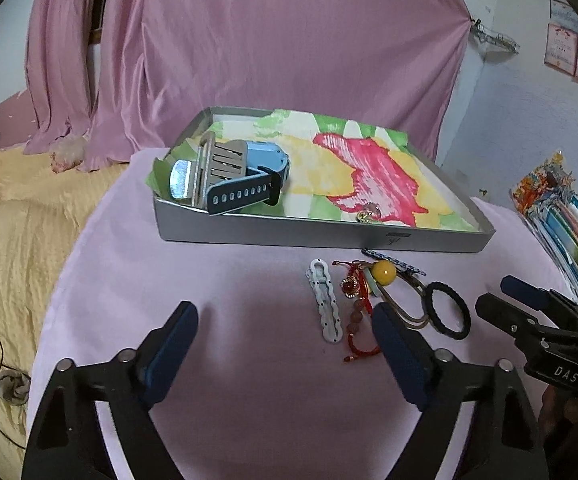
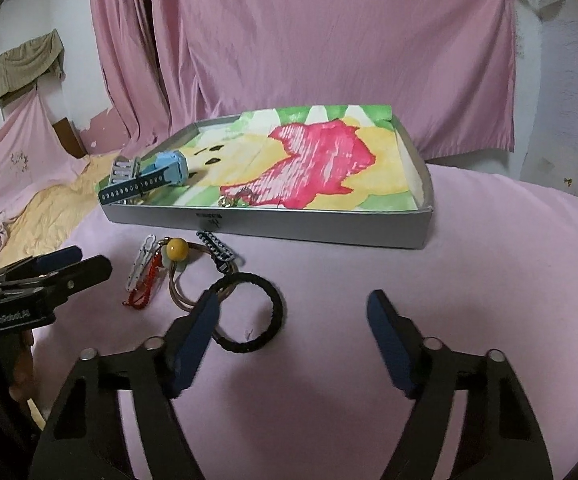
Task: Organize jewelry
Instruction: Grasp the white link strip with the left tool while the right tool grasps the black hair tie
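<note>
Left gripper point(image 1: 285, 322) spread wide and empty, low over the pink tablecloth point(image 1: 209, 264); its right finger point(image 1: 399, 344) sits just beside the red cord bracelet with brown beads point(image 1: 359, 320), with the white scalloped plastic hair clip point(image 1: 326, 302) between the fingers. Right gripper point(image 2: 291, 316) also spread and empty, its left finger point(image 2: 199, 328) overlapping the black braided ring bracelet point(image 2: 249, 312) in view. Rest of pile just beyond: yellow round bead on thin bangles point(image 1: 383, 270), blue-white beaded strip point(image 2: 215, 246). Far side: shallow grey cardboard tray with flower-print paper liner point(image 1: 321, 236), already holding a blue strapped watch point(image 1: 233, 172) far left and a small gold trinket point(image 1: 367, 214) near its front wall. Likely next pick is one piece from the pile; best to centre on a single item, close low against the cloth, avoid snagging the tangled cords
</note>
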The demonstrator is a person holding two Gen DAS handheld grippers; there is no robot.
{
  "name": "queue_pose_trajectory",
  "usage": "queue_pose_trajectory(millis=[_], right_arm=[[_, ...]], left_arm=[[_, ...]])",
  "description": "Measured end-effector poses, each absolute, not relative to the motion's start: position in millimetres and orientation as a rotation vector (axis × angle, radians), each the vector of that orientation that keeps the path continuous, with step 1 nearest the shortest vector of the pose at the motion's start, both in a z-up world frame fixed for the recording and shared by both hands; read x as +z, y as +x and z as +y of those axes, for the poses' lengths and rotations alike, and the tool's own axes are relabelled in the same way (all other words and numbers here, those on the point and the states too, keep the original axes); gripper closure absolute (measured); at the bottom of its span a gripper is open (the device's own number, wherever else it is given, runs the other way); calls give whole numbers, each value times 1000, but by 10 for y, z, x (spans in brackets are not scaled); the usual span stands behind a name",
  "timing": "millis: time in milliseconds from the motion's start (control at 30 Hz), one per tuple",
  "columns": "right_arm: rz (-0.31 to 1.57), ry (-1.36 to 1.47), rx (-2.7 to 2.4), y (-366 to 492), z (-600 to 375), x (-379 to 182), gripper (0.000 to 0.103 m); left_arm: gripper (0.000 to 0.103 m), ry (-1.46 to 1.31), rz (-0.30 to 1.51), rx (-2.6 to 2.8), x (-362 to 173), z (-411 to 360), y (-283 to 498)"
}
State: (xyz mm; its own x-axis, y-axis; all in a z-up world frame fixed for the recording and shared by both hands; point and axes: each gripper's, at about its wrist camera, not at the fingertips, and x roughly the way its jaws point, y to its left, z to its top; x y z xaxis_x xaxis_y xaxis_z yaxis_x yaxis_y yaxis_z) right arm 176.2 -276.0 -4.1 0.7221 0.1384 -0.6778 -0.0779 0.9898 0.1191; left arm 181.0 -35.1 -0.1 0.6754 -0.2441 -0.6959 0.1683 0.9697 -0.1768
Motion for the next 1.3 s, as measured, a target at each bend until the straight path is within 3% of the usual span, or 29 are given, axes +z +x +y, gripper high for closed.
queue_pose_trajectory(millis=[300, 433, 500, 1033, 1300], right_arm=[[795, 43, 127, 1891, -2683, -66, 62], [814, 28, 127, 1936, -2654, -100, 64], [830, 26, 127, 1962, -2653, -125, 73], [859, -2, 137, 1991, -2594, -172, 79], [854, -8, 146, 1968, -2578, -171, 96]], left_arm=[[45, -62, 844, -249, -30, -482, 1989], [48, -50, 856, -249, -43, -526, 2048], [55, -48, 863, -254, -51, -545, 2076], [76, 6, 889, -265, -77, -685, 2145], [90, 29, 888, -275, -77, -735, 2135]])
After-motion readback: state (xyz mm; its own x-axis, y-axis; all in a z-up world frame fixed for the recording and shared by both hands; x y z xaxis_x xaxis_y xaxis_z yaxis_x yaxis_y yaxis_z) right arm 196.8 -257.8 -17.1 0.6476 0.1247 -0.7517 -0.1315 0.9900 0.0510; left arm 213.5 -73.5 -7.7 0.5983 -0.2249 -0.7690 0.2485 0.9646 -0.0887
